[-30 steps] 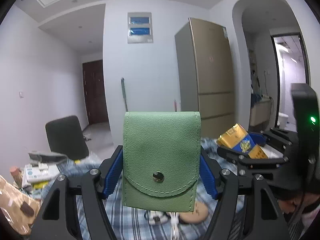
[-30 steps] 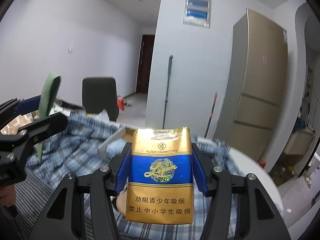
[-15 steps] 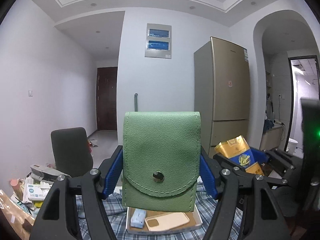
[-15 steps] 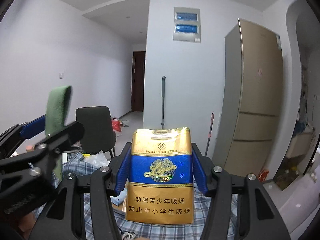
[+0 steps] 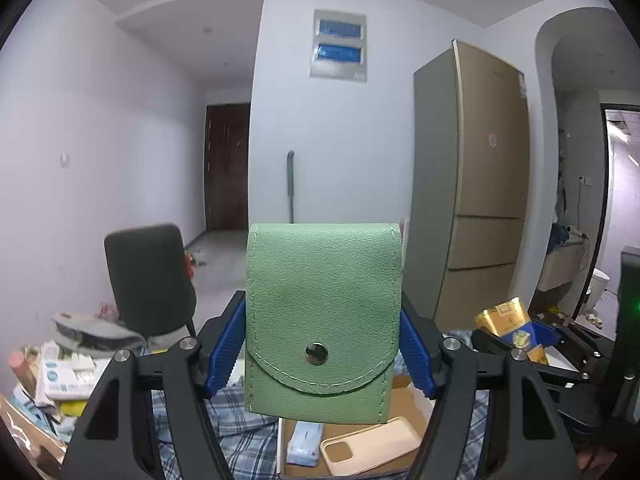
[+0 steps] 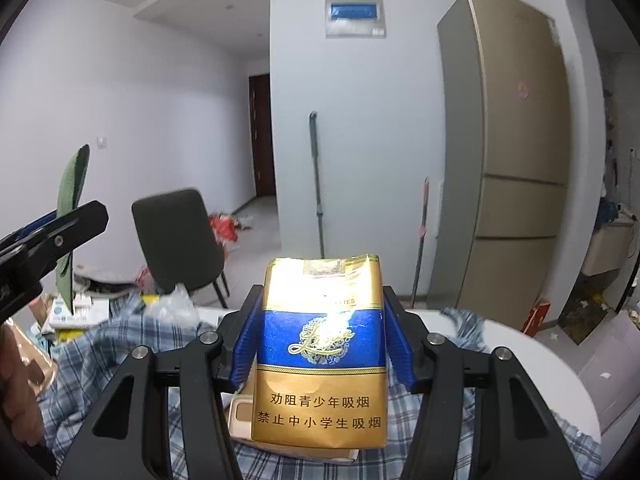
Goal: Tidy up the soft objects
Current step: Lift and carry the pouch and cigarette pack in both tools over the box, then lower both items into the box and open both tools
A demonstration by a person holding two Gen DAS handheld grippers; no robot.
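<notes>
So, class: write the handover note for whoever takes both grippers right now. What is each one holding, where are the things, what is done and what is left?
Left gripper: shut on the green snap pouch, held upright above the table.
Right gripper: shut on the gold and blue soft cigarette pack, also upright.
Below them: a shallow cardboard box on the plaid cloth, already holding a beige phone case and a light blue packet.
Done: both items picked up.
Left: probably set pouch and pack into the box, then release.
</notes>
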